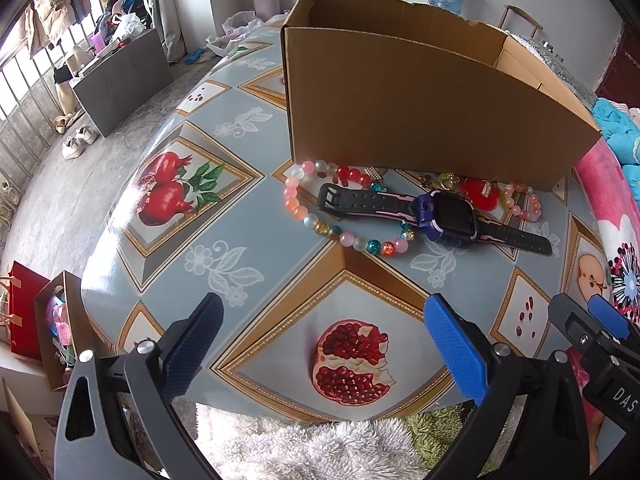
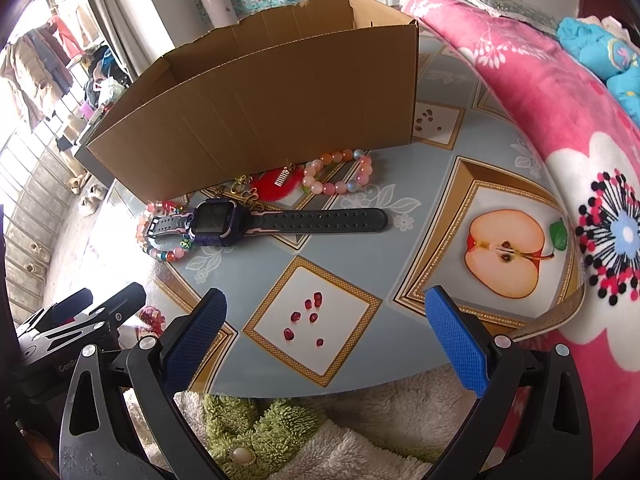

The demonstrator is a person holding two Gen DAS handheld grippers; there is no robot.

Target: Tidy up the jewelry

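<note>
Glossy fruit-print tablecloth (image 1: 224, 216); left gripper (image 1: 324, 344) and right gripper (image 2: 326, 326) both gape, empty. Smartwatch (image 1: 444, 216) overlies the bead bracelet (image 1: 298, 210) before the cardboard box (image 1: 420, 120); lifting either likely drags the other.

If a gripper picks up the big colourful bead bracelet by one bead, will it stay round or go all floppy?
Probably floppy: the bead bracelet is separate round beads on a string, so it would likely sag into a hanging loop. The glossy beads may slip between the pads. The watch strap lies across it, so lifting could drag or tip the watch.
</note>
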